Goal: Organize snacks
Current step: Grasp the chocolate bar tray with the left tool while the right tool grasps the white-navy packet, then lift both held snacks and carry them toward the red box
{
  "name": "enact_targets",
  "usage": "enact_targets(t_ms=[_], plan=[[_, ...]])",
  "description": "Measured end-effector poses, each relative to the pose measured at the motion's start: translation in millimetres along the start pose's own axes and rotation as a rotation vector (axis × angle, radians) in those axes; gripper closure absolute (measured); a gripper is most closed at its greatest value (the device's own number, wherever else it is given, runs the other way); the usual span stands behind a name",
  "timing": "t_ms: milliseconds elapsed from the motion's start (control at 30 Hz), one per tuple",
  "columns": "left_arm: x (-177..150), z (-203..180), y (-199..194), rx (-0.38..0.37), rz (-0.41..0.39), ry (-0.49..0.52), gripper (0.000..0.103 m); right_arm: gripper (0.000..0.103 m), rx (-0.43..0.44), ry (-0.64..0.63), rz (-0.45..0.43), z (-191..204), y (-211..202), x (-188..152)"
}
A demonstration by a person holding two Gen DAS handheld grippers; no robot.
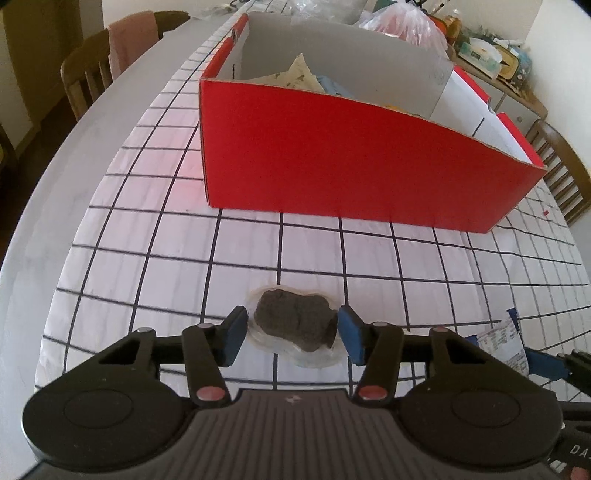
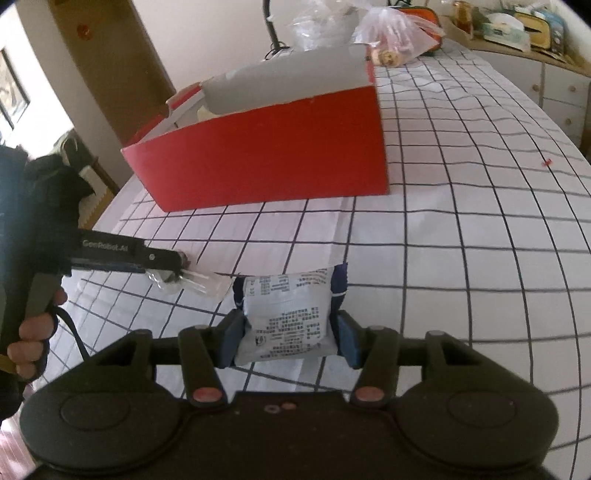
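Note:
A dark brown cake in a clear wrapper [image 1: 295, 325] lies on the checked tablecloth [image 1: 147, 266]. My left gripper [image 1: 293, 334] straddles it, with both blue pads against its wrapper. In the right wrist view the same gripper [image 2: 173, 266] shows at the left, clear wrapper sticking out of its tip. My right gripper [image 2: 290, 339] is shut on a white printed snack packet with blue ends [image 2: 288, 317], which also appears in the left wrist view [image 1: 502, 343]. Behind both stands an open red cardboard box [image 1: 332, 155] [image 2: 266, 155] holding a few packets [image 1: 303, 74].
Plastic bags [image 1: 402, 26] [image 2: 391, 26] sit on the table behind the box. Wooden chairs stand at the left [image 1: 88, 81] and right [image 1: 561, 173] table edges. A cluttered sideboard [image 2: 535, 37] lines the far right wall. A person's hand [image 2: 33, 332] grips the left handle.

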State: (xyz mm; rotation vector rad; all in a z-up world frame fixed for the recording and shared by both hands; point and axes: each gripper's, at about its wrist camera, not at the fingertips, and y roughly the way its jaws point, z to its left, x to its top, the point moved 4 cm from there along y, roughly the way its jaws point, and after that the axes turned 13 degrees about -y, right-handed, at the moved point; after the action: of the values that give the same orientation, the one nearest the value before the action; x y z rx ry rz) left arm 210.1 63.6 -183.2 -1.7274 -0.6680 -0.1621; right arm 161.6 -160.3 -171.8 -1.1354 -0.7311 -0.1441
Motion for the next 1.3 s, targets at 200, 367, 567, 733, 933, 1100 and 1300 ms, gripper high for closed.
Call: enact_targets(t_ms=[200,367,567,733,933,1100,1300], plan=[[-8,3,-10,-0.019,0.026,0.016,0.066,0.05,0.021,0.05,-0.022,-5,-8,-7],[-9,-1,-22,-0.011,0.013,0.178,0.065,0.05,0.042,0.073,-0.026,-4,-9,-12],[0,-6,-19,-0.028,0.037,0.321,0.038,0.05,0.055,0.094,-0.022,-4,-7,-15],[-1,-18,-5,-0.049,0.079,0.494,0.035,0.053,0.069,0.124,-0.019,-4,-5,-18],[2,-22,14,-0.093,0.122,0.577,0.034,0.063,0.083,0.145,-0.019,-4,-2,-17],[3,-23,16,-0.121,0.103,0.581,0.034,0.055,0.082,0.109,-0.013,0,-1,-14],[-5,-21,9,-0.112,0.051,0.552,0.044,0.014,0.012,0.004,0.004,16,4,-9]])
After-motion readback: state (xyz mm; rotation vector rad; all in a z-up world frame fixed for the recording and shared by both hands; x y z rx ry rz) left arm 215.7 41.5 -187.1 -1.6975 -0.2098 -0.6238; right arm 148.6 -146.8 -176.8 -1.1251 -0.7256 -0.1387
